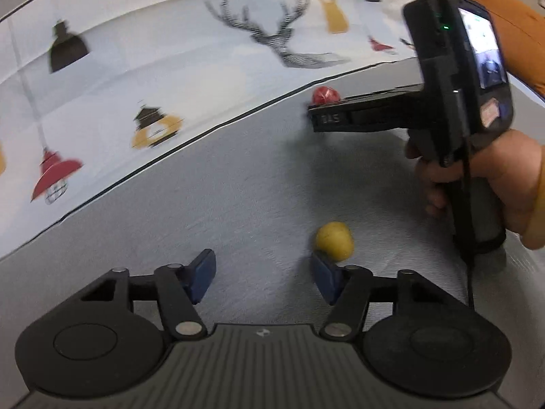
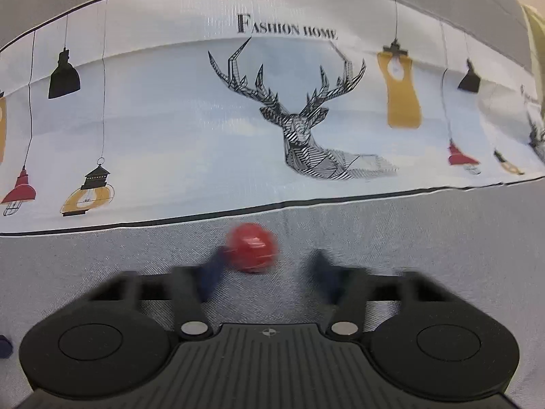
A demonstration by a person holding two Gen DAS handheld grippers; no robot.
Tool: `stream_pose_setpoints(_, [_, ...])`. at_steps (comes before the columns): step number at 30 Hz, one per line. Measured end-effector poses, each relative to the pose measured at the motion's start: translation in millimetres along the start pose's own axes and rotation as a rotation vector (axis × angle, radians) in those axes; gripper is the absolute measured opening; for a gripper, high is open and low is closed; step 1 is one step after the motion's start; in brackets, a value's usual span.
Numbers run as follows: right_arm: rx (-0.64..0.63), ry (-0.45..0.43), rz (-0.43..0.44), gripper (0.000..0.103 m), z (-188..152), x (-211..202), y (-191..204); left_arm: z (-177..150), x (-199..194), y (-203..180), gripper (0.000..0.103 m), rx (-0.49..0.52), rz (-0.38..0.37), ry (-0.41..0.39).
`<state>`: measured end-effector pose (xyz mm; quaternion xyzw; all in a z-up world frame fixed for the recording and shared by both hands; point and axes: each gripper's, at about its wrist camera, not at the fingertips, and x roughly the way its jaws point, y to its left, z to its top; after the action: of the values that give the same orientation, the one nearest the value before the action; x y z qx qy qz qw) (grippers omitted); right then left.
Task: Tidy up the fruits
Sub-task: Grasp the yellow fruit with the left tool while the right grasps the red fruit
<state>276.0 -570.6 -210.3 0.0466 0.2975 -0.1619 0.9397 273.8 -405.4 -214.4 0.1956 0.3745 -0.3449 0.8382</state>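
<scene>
A yellow fruit [image 1: 334,240] lies on the grey fabric surface [image 1: 238,187], just beyond the right blue pad of my left gripper [image 1: 264,267]. That gripper stands open with nothing between its pads. A red fruit [image 2: 252,248] sits between the blurred fingertips of my right gripper [image 2: 267,266], close against the left finger [image 2: 213,271] and apart from the right one, so this gripper is open. In the left wrist view a hand [image 1: 504,177] holds the right gripper [image 1: 315,116] at the upper right, with the red fruit [image 1: 325,95] just past its tip.
A white cloth printed with a deer head [image 2: 306,129] and hanging lamps covers the far part of the surface; its black-lined edge [image 2: 170,220] runs just behind the red fruit. An orange cushion [image 1: 504,17] shows at the top right.
</scene>
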Motion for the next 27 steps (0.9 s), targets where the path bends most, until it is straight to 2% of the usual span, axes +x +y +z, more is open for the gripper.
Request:
stream_pose_setpoints(1, [0.001, 0.002, 0.006, 0.044, -0.3, 0.1, -2.2, 2.1, 2.7, -2.5, 0.089, 0.009, -0.020, 0.009])
stream_pose_setpoints(2, [0.007, 0.006, 0.014, 0.044, 0.4, 0.7, -4.3, 4.3, 5.7, -4.7, 0.091, 0.013, -0.033, 0.019])
stream_pose_setpoints(5, [0.001, 0.024, 0.025, 0.044, 3.7, 2.2, -6.3, 10.2, 5.5, -18.1, 0.088, 0.044, -0.051, 0.010])
stream_pose_setpoints(10, [0.008, 0.063, 0.063, 0.044, 10.2, 3.7, -13.1, 5.8, -12.9, -42.5, 0.089, 0.169, -0.124, -0.036])
stream_pose_setpoints(13, [0.012, 0.063, 0.105, 0.044, 8.8, 2.7, -20.6, 6.1, -7.7, -55.2, 0.089, 0.175, -0.125, -0.046])
stream_pose_setpoints(15, [-0.015, 0.047, 0.131, 0.044, 4.4, 1.3, -24.7, 9.2, 1.9, -63.2, 0.083, 0.150, -0.126, -0.031])
stream_pose_setpoints(16, [-0.027, 0.039, 0.140, 0.044, 2.6, 1.0, -26.3, 10.5, 6.7, -65.6, 0.069, 0.136, -0.135, -0.023])
stream_pose_setpoints(17, [-0.038, 0.030, 0.154, 0.044, 0.5, 0.7, -28.6, 11.9, 10.7, -66.3, 0.047, 0.121, -0.155, -0.016])
stream_pose_setpoints(18, [-0.040, 0.022, 0.165, 0.044, -0.7, 0.7, -31.2, 13.2, 11.2, -64.3, 0.034, 0.095, -0.195, -0.018])
stream_pose_setpoints(19, [-0.041, 0.013, 0.171, 0.044, -1.8, 0.7, -32.7, 14.3, 10.5, -62.5, 0.026, 0.078, -0.210, -0.016])
stream_pose_setpoints(20, [-0.044, 0.004, 0.172, 0.044, -3.4, 0.2, -33.1, 14.4, 8.7, -61.6, 0.026, 0.075, -0.204, -0.020])
stream_pose_setpoints(21, [-0.053, -0.003, 0.162, 0.034, -4.2, -0.2, -31.7, 12.8, 7.2, -59.4, 0.026, 0.079, -0.197, -0.025])
stream_pose_setpoints(22, [-0.059, -0.009, 0.129, 0.029, -4.6, -0.8, -29.8, 11.4, 5.3, -56.1, 0.026, 0.083, -0.182, -0.022])
stream_pose_setpoints(24, [-0.042, -0.009, 0.115, 0.028, -4.9, -2.8, -31.1, 8.6, -3.4, -45.1, 0.026, 0.074, -0.162, -0.014])
stream_pose_setpoints(27, [0.009, 0.015, 0.029, 0.028, -6.7, -18.1, -33.7, 0.2, -34.9, -15.8, 0.026, 0.014, -0.117, -0.006])
